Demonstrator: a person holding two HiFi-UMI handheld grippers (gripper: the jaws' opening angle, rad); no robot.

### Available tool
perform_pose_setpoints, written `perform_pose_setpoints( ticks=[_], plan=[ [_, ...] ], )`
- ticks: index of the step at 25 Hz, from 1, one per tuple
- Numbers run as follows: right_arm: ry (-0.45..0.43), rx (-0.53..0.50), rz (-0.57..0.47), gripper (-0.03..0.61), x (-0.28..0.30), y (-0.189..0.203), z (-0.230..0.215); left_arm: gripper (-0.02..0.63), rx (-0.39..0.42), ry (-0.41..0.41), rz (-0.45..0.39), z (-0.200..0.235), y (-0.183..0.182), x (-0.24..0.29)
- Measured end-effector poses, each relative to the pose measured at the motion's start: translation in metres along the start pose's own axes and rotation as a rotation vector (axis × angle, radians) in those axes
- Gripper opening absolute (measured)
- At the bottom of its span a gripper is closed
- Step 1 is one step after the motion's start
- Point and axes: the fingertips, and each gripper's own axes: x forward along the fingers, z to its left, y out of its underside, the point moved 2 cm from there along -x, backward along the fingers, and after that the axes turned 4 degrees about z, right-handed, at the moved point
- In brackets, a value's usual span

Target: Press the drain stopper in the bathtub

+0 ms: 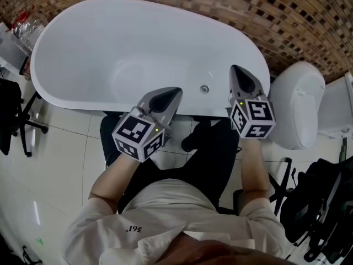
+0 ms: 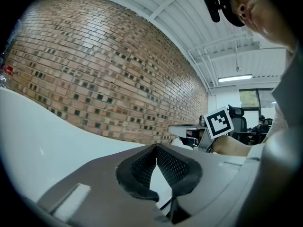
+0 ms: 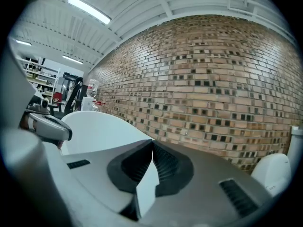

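Note:
The white oval bathtub (image 1: 99, 43) lies in front of me in the head view. A small round metal fitting (image 1: 204, 89) sits on its near inner wall, between the two grippers; I cannot tell whether it is the drain stopper. My left gripper (image 1: 174, 92) hangs over the near rim, shut and holding nothing. My right gripper (image 1: 235, 69) is over the rim further right, also shut and holding nothing. In the left gripper view, the left gripper (image 2: 155, 147) points over the tub (image 2: 38, 141) at the brick wall. The right gripper (image 3: 152, 142) points the same way.
A mottled brick wall (image 1: 265, 15) runs behind the tub. A white toilet (image 1: 298, 109) stands close on the right. An office chair (image 1: 16, 117) is at the left and black chairs and gear (image 1: 320, 203) at the lower right. The floor is pale tile (image 1: 60, 164).

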Motion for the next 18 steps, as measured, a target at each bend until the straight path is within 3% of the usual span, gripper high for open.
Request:
perform_pose_setpoints(
  ticks=[18],
  plan=[
    [-0.017, -0.021, 0.034, 0.015, 0.043, -0.001, -0.006, 0.008, -0.022, -0.002, 0.027, 0.024, 0.006, 0.024]
  ],
)
